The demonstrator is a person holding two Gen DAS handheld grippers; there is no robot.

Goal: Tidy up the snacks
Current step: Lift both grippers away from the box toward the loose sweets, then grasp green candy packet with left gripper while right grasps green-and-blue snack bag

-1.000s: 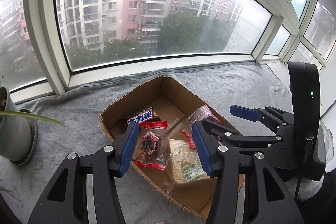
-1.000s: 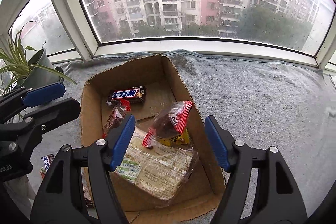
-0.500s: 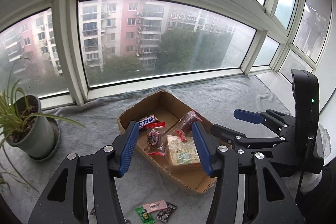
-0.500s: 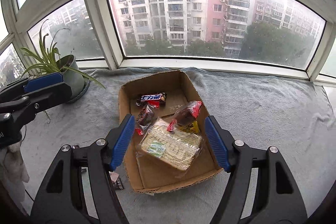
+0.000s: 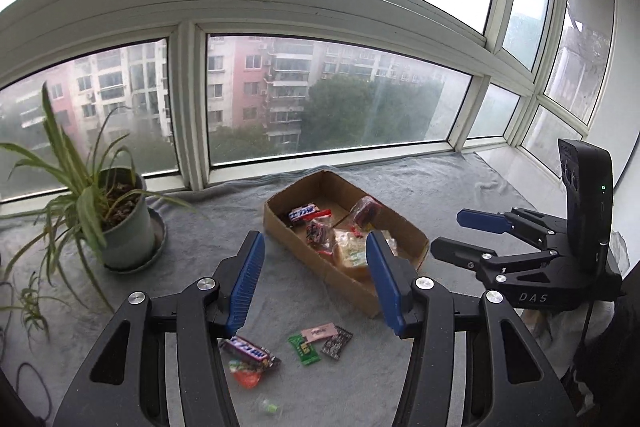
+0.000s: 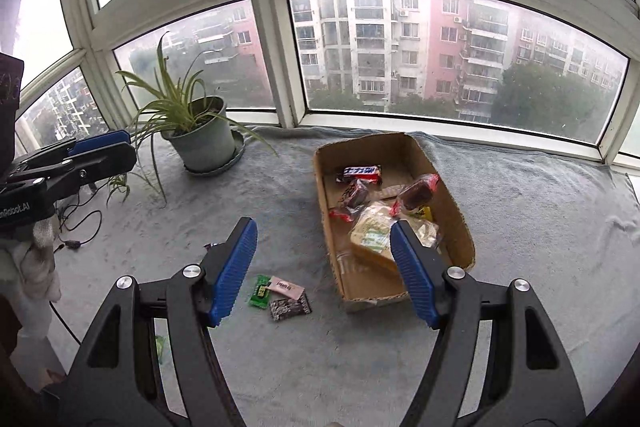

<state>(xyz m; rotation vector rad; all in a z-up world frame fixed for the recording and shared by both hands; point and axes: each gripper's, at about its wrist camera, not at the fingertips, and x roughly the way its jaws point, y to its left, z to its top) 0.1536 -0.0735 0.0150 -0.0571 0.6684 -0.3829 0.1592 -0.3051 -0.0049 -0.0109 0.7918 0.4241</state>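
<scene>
The cardboard box (image 6: 456,211) is plain brown. Inside it, a chocolate bar (image 6: 362,173) has a dark wrapper with white lettering and a red edge; two clear packets with red ends hold dark snacks (image 6: 418,193); the sandwich pack (image 6: 376,237) is pale tan with a green-and-white label. On the grey towel (image 6: 540,211) lie a green sachet (image 6: 260,291), a pink sachet (image 6: 286,286) and a black speckled sachet (image 6: 290,307). The left gripper (image 5: 316,279) and right gripper (image 6: 324,275) are black with ribbed blue pads. The plant pot (image 6: 204,143) is grey-green, its leaves (image 6: 172,95) green with pale stripes. The window frames (image 6: 280,55) are white.
</scene>
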